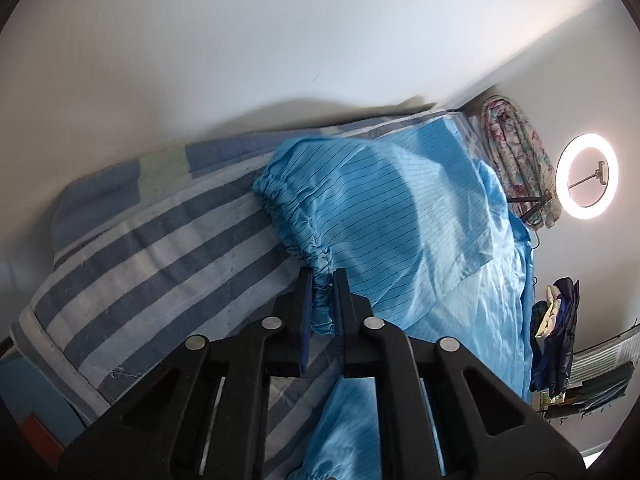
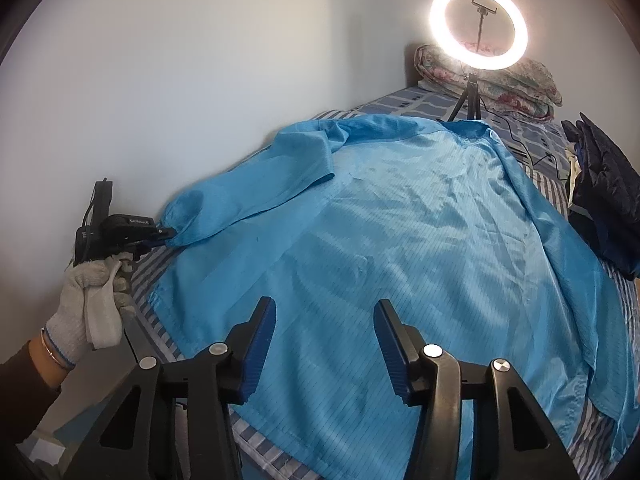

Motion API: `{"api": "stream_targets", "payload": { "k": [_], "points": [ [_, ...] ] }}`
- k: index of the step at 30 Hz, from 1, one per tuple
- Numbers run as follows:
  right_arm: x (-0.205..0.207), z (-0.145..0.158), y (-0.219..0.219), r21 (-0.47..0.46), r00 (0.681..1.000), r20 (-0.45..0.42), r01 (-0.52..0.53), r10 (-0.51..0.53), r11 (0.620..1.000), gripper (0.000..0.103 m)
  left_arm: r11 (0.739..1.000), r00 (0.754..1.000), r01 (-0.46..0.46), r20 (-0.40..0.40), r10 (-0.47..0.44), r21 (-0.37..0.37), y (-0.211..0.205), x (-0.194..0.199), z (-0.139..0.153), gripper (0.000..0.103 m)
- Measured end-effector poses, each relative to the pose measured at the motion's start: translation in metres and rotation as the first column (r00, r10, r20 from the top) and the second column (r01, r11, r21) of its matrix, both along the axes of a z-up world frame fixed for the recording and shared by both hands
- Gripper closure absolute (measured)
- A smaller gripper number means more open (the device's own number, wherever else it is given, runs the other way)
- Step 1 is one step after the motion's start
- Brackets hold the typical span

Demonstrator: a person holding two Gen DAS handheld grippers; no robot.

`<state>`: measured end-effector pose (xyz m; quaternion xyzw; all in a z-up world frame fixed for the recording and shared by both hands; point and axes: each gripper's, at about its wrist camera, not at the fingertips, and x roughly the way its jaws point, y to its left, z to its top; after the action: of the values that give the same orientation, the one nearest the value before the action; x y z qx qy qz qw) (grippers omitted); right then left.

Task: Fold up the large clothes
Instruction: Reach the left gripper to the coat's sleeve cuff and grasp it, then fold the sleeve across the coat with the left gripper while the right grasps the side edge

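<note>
A large light-blue pinstriped coat (image 2: 400, 240) lies spread on the bed, collar toward the far end. Its left sleeve (image 2: 248, 192) is folded in across the body. My left gripper (image 1: 323, 280) is shut on the sleeve's elastic cuff (image 1: 320, 300); it also shows in the right wrist view (image 2: 166, 234), held by a gloved hand (image 2: 92, 300) at the bed's left edge. My right gripper (image 2: 325, 320) is open and empty, hovering above the coat's lower hem.
The bed has a blue-and-white striped sheet (image 1: 160, 240) and stands against a white wall (image 2: 180, 80). A ring light on a tripod (image 2: 478, 24) and a folded floral quilt (image 2: 516, 80) stand at the far end. Dark clothes (image 2: 604, 196) are piled at the right.
</note>
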<state>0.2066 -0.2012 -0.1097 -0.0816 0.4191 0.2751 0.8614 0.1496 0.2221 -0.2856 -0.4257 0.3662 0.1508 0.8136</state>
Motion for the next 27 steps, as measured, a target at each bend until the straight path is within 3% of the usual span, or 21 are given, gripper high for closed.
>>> {"api": "stream_targets", "payload": {
  "k": [4,9,14,18,21,22,23,27],
  "points": [
    [0.005,-0.002,0.005,0.0,1.0,-0.015,-0.01,0.01,1.0,0.057,0.998,0.997,0.05,0.052,-0.051,0.031,-0.012,-0.007,0.018,0.1],
    [0.018,-0.004,0.025,0.026,0.998,-0.035,-0.042,0.043,0.999,0.062,0.996,0.994,0.085,0.073,-0.083,-0.025,-0.031,-0.027,0.024,0.1],
    [0.036,-0.01,0.069,0.066,0.992,-0.066,-0.1,0.104,0.993,0.065,0.988,0.987,0.152,0.057,-0.151,-0.004,-0.058,-0.039,0.019,0.1],
    [0.048,-0.026,0.117,0.041,0.982,-0.079,-0.168,0.171,0.985,0.067,0.982,0.981,0.189,0.041,-0.189,-0.002,-0.066,-0.042,0.014,0.099],
    [0.055,-0.046,0.15,0.011,0.973,-0.107,-0.205,0.205,0.979,0.069,0.985,0.984,0.169,0.059,-0.168,-0.019,-0.058,-0.056,0.014,0.07],
    [0.057,-0.052,0.159,0.002,0.969,-0.117,-0.218,0.216,0.976,0.07,0.988,0.986,0.152,0.066,-0.151,-0.014,-0.057,-0.059,0.016,0.053],
    [0.058,-0.058,0.166,-0.004,0.966,-0.126,-0.228,0.226,0.974,0.07,0.991,0.989,0.13,0.073,-0.129,-0.012,-0.053,-0.062,0.018,0.043],
    [0.063,-0.074,0.182,0.039,0.952,-0.192,-0.235,0.238,0.971,0.071,0.994,0.995,0.08,0.068,-0.076,-0.068,-0.031,-0.06,0.009,0.042]
  ]
}}
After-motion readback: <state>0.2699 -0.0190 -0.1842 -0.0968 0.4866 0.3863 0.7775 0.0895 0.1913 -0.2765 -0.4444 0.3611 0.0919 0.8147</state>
